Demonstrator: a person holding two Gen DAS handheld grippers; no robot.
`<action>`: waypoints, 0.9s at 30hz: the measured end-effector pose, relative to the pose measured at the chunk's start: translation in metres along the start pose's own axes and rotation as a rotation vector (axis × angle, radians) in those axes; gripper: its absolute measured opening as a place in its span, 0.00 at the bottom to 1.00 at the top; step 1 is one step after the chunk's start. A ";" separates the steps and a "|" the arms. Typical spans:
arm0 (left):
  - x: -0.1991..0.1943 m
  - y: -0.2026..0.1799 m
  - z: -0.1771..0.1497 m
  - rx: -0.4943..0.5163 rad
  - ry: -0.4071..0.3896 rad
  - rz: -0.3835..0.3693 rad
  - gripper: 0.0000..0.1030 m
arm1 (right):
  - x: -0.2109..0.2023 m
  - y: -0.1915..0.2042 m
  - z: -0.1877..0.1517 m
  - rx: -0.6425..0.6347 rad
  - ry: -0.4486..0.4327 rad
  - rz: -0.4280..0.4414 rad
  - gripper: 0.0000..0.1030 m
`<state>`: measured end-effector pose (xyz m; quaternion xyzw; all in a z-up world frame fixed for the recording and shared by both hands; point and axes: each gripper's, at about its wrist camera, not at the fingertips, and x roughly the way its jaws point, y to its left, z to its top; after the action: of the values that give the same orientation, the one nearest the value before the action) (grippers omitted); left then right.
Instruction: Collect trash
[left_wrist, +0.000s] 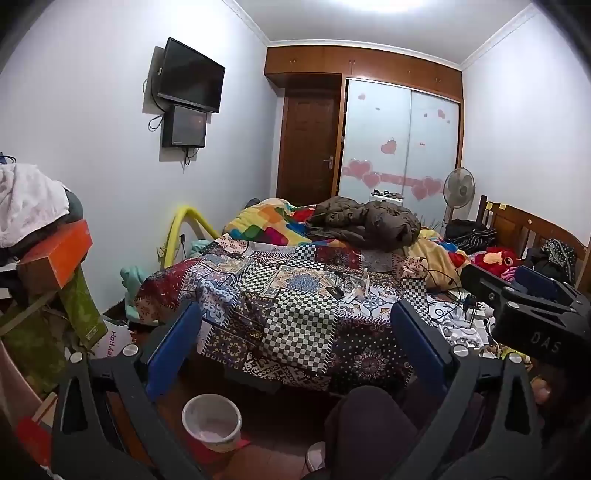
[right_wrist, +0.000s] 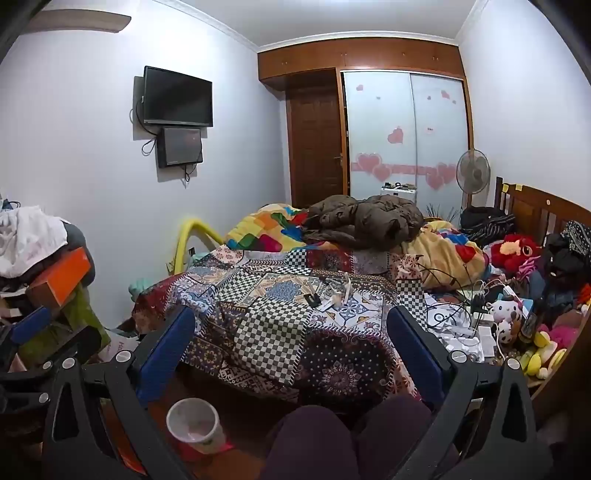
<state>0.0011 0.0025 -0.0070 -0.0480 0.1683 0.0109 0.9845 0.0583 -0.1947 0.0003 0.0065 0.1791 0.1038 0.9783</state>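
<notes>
Both your hand-held grippers, left (left_wrist: 295, 345) and right (right_wrist: 291, 343), gape wide, empty. The scraps (right_wrist: 338, 291) lie mid-bed at twelve o'clock: probably light, crumpling; pinch their edges. Bin (right_wrist: 192, 424) stands at seven.

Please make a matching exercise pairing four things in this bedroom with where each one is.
Things:
1. white bin
2. brown jacket
3. television
4. fan

Places:
A. mounted on the wall
B. standing by the wardrobe doors
C. on the floor at the foot of the bed
D. heaped on the bed

Pairs: 1-C, 2-D, 3-A, 4-B
</notes>
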 end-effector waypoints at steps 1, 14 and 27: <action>0.000 0.000 0.000 0.002 0.000 0.000 1.00 | 0.000 0.000 0.000 -0.002 0.001 0.001 1.00; 0.000 0.002 -0.001 -0.003 0.006 0.008 1.00 | 0.001 0.002 0.002 -0.005 0.005 0.004 1.00; 0.002 0.005 -0.002 -0.012 0.019 0.011 1.00 | -0.002 0.006 -0.002 -0.011 0.001 0.005 1.00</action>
<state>0.0021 0.0070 -0.0098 -0.0532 0.1778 0.0167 0.9825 0.0547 -0.1895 -0.0011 0.0015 0.1789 0.1074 0.9780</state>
